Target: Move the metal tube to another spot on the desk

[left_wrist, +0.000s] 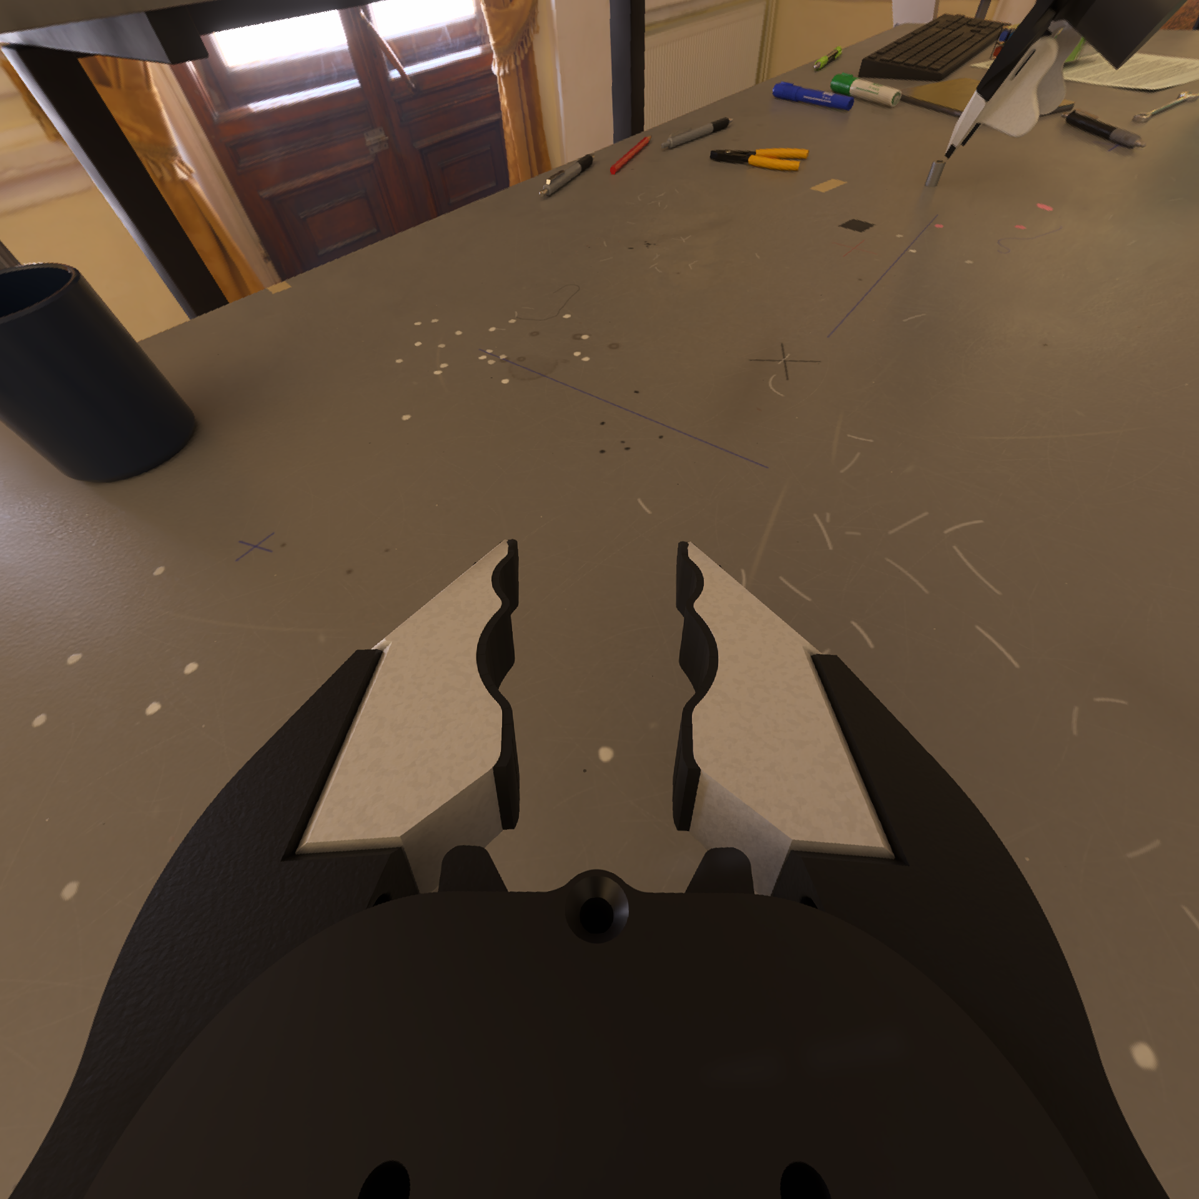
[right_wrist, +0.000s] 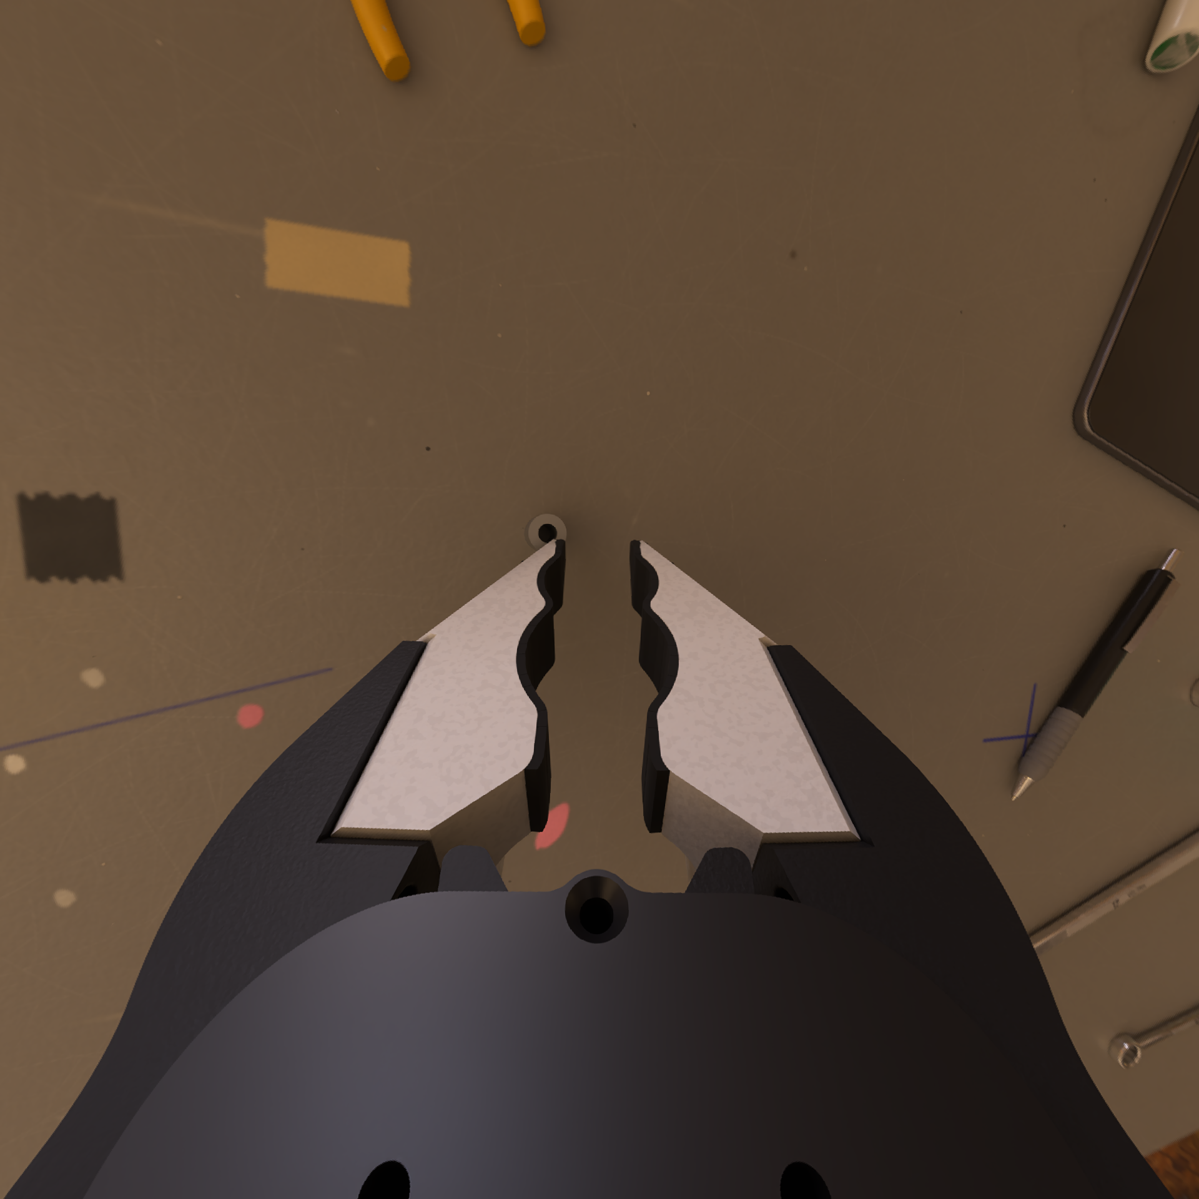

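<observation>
Right hand-held gripper (right_wrist: pixel 597 544), jaws spread w/ nothing between, hangs above the metal tube (right_wrist: pixel 546 532), which sits just off its left fingertip. Risk: that finger clips the rim on descent, toppling it. Tube: short, grey, upright, hollow, mid-tabletop (right_wrist: pixel 778 259) near tan tape (right_wrist: pixel 337 262). Left hand-held gripper (left_wrist: pixel 597 542) spread, well apart.

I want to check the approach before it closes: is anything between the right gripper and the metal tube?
Nothing visible. The right gripper is open, directly above the upright metal tube, which sits just past its left fingertip rather than centred. Only bare desk surrounds the tube.
</observation>
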Robot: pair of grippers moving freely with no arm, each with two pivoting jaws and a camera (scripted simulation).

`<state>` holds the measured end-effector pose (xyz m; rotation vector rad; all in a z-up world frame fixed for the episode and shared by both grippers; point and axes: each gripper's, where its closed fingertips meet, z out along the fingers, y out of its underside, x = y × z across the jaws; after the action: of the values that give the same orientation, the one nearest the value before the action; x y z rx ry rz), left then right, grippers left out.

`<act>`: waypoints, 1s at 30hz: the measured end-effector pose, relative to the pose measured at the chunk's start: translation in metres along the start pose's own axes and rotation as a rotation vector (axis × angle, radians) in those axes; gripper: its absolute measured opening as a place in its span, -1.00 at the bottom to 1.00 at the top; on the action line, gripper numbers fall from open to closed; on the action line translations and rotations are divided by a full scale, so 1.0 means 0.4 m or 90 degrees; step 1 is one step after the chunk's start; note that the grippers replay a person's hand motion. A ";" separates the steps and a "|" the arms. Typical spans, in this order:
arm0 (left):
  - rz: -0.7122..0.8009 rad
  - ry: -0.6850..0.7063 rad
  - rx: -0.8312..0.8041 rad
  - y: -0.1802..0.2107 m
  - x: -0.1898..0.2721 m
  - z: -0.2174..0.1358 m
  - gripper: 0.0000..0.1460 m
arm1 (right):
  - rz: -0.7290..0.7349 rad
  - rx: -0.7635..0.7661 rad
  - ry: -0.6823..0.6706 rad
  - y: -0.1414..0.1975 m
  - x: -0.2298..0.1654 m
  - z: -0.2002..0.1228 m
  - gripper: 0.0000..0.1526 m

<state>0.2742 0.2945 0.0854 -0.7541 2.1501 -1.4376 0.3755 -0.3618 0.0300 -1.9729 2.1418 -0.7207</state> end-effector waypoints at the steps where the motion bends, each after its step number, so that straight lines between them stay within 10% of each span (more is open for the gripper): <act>1: 0.000 0.001 0.000 0.000 0.000 0.000 -0.33 | -0.001 -0.007 0.005 0.002 0.002 0.003 -0.71; 30: -0.001 -0.002 -0.001 0.006 -0.011 -0.003 -0.34 | 0.060 -0.011 -0.064 0.006 -0.038 0.028 -0.53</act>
<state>0.2765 0.2989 0.0839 -0.7591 2.1492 -1.4335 0.3797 -0.3499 0.0160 -1.8598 2.1718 -0.5782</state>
